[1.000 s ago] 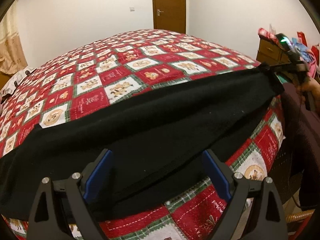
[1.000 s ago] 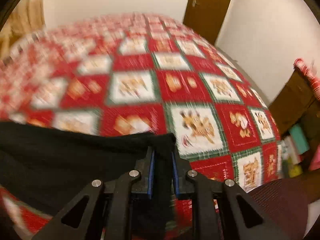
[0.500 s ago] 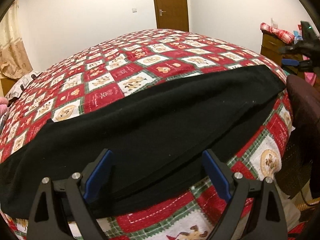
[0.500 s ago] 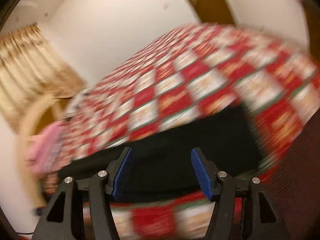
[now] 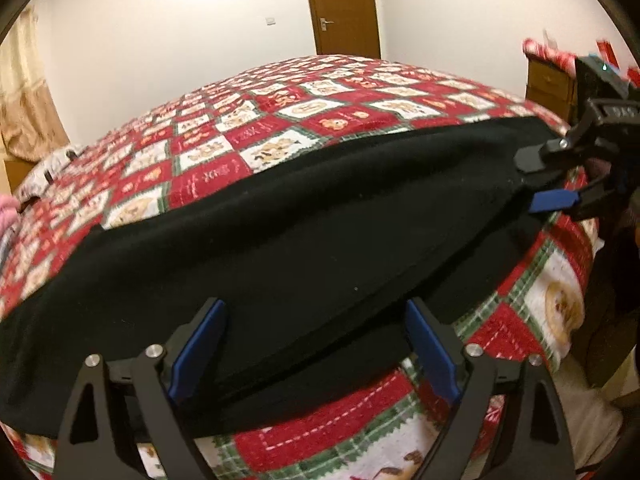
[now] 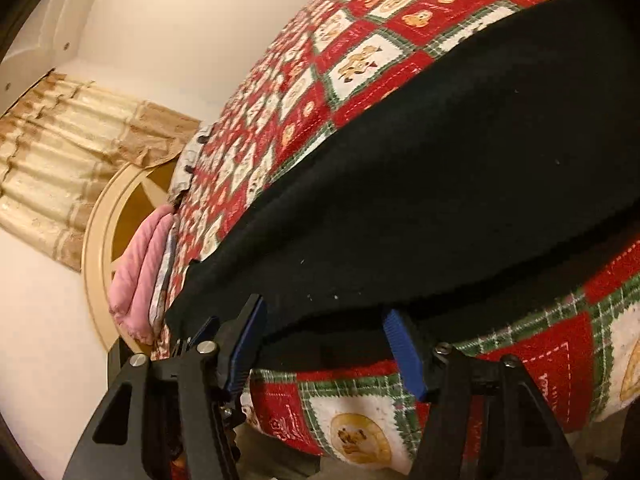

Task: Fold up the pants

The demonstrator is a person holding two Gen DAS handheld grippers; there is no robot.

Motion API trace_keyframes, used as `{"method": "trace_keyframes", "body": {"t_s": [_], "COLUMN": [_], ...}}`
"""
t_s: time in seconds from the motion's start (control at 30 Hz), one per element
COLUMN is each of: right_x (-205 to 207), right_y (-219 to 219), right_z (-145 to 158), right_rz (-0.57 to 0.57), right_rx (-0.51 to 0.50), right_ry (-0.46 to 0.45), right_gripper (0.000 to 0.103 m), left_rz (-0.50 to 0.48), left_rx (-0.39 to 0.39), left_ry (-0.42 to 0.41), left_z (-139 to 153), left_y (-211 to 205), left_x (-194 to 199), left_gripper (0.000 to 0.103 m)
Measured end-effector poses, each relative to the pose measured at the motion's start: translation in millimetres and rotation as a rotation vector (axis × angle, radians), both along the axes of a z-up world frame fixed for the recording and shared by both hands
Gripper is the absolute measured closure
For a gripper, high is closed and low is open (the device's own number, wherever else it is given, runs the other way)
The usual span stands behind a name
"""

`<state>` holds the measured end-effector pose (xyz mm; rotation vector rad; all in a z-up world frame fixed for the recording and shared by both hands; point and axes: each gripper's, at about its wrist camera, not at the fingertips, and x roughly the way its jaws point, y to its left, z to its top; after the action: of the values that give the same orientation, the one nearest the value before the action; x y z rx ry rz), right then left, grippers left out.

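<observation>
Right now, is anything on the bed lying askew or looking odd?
Only a small thing: the black pants lie flat along the near edge of the quilt, but the top layer does not cover the lower one, which sticks out at the front edge. Nothing looks spilled or damaged.

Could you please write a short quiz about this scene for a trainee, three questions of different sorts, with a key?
1. True or false: the black pants lie spread on the checked bedspread.
2. Which thing stands in the far wall? A) window B) wooden door C) mirror
3. Fill in: the left gripper has its jaws ____ over the pants' near edge.

Key:
1. True.
2. B.
3. Open. The right gripper, whose jaws have just been closing, is also open, with the pants' edge ahead of it.
</observation>
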<state>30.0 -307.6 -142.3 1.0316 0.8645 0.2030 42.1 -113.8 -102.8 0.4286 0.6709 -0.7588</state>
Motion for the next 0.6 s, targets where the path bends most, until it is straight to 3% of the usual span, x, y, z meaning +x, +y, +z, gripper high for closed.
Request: {"method": "trace_keyframes", "body": {"t_s": [0.07,0.13,0.4,0.43,0.47,0.5,0.57,0.6], "right_x": [-4,-13,-4,-1,1,4,3,2], "right_y": [-1,-5,-4,-3,-1,0,0,0], "right_z": [3,6,-7,-5,-1,0,5,8], "right_rz": [0.002,-0.001,-0.051,-0.063,-0.067,-0.065,-0.072,-0.07], "right_rx": [0.051,0.078,0.074,0.056,0.037,0.024,0.016,0.003], "right_ry": [-0.016,-0.025,0.014,-0.006,-0.021,-0.024,-0.033,-0.041], "right_gripper": [0.054,0.054,0.054,0.059,0.085,0.096,0.098,0.098], "left_rz": [-0.035,-0.064,-0.063,-0.07,-0.084,-0.106,-0.121,-0.133], "left_rx": [0.01,0.028,0.003,0.001,-0.008,-0.02,-0.025,-0.033], "left_ry": [-0.017,-0.045,-0.065,-0.064,-0.056,-0.038,-0.03,-0.019], "left_z": [3,5,1,1,2,3,5,7], "left_y": [-2,-1,-4,-5,-6,-7,-9,-8], "left_x": [-6,-13,-5,-4,-3,-2,-1,-2], "left_gripper": [0.03,0.034,0.026,0.03,0.041,0.047,0.07,0.076]}}
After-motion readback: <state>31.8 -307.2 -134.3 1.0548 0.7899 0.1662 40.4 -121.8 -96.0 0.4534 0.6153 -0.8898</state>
